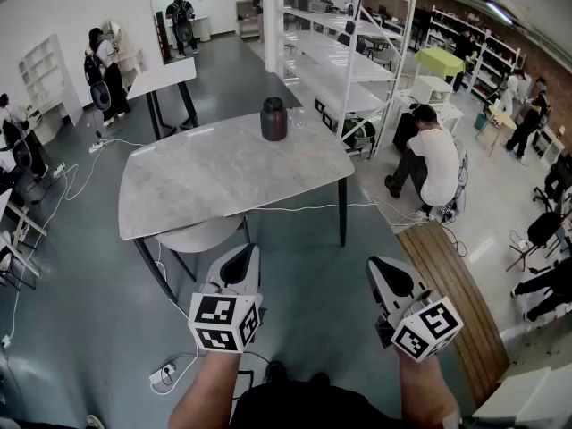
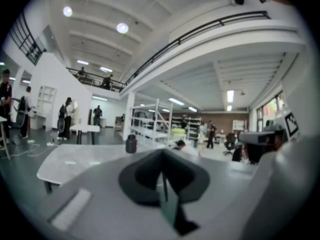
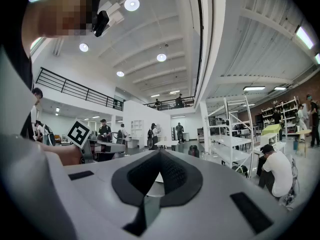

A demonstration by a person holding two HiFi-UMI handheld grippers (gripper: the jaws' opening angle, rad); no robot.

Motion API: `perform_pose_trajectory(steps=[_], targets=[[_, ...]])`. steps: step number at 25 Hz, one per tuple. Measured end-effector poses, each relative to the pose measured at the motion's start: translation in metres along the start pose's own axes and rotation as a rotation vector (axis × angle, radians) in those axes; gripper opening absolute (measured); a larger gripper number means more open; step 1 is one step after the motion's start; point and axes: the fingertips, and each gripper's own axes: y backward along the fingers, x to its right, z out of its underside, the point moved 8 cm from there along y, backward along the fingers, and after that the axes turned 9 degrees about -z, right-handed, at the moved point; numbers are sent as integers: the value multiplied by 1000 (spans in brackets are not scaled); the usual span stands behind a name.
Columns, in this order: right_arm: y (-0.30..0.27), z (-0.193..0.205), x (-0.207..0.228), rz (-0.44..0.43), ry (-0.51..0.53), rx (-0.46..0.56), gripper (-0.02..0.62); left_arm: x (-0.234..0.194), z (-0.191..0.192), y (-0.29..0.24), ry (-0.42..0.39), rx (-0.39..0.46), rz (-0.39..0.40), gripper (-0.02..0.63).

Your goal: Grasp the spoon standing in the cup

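A dark cup-like container (image 1: 273,119) stands near the far edge of the grey marble table (image 1: 206,181); no spoon can be made out in it at this distance. My left gripper (image 1: 241,259) and right gripper (image 1: 382,270) hang side by side close to my body, well short of the table's near edge. Both are shut with nothing between the jaws. From the left gripper view the container (image 2: 131,143) is small and far beyond the closed jaw tips (image 2: 162,158). It is just as distant in the right gripper view, where the container (image 3: 193,151) lies past the closed tips (image 3: 160,157).
A pale chair (image 1: 201,235) is tucked under the table's near side. A white shelving rack (image 1: 344,56) and a crouching person (image 1: 435,159) are to the right. A wooden platform (image 1: 456,307) lies at right, and cables and a power strip (image 1: 163,375) on the floor.
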Motion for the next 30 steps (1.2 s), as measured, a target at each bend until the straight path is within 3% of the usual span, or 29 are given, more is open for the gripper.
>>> perform_pose_trajectory(steps=[12, 17, 25, 30], targets=[[-25, 1, -9, 19, 4, -6, -8, -29, 1, -7, -4, -2, 33, 9], [-30, -6, -26, 10, 62, 53, -8, -53, -2, -8, -19, 5, 50, 9], [-34, 14, -24, 12, -31, 51, -6, -58, 10, -27, -19, -31, 93, 9], [-48, 25, 2, 17, -86, 40, -6, -58, 12, -60, -21, -57, 95, 9]])
